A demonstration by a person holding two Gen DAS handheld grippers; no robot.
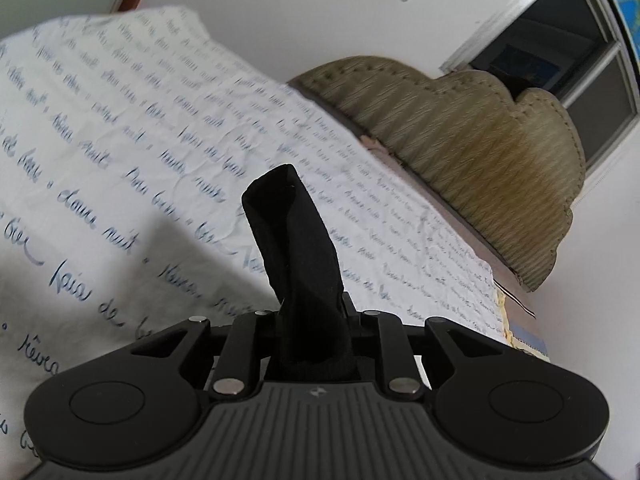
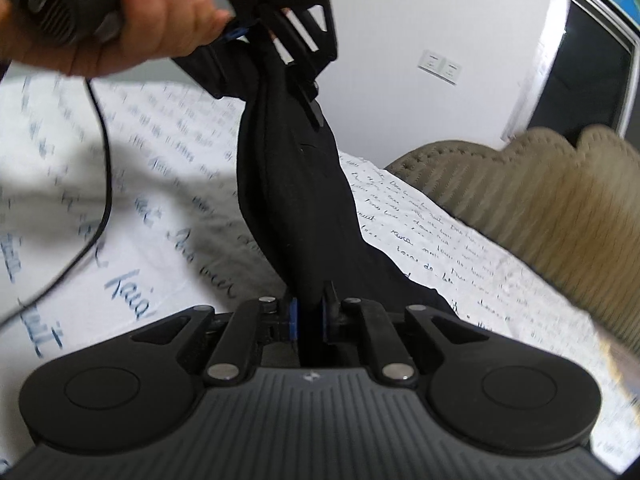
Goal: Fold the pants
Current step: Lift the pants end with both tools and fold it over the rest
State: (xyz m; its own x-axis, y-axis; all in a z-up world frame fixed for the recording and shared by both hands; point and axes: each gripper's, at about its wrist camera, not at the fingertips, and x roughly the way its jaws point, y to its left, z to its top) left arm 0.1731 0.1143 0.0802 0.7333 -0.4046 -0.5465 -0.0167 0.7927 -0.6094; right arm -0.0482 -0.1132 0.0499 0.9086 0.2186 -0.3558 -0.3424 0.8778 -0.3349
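While both hand-held grippers, left (image 1: 310, 312) and right (image 2: 308, 312), are closed on the black pants (image 2: 292, 184), we hold them stretched above the bed (image 2: 140, 168) at centre frame; no fold is visible, so folding remains.

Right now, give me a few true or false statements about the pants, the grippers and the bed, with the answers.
1. The right gripper is shut on the black pants. True.
2. The left gripper is open and holds nothing. False: it is shut on a bunch of the pants.
3. The pants lie flat and folded on the bedsheet. False: they hang stretched between the two grippers, above the sheet.
4. The sheet is white with blue handwriting print. True.
5. A padded headboard stands at the bed's end. True.
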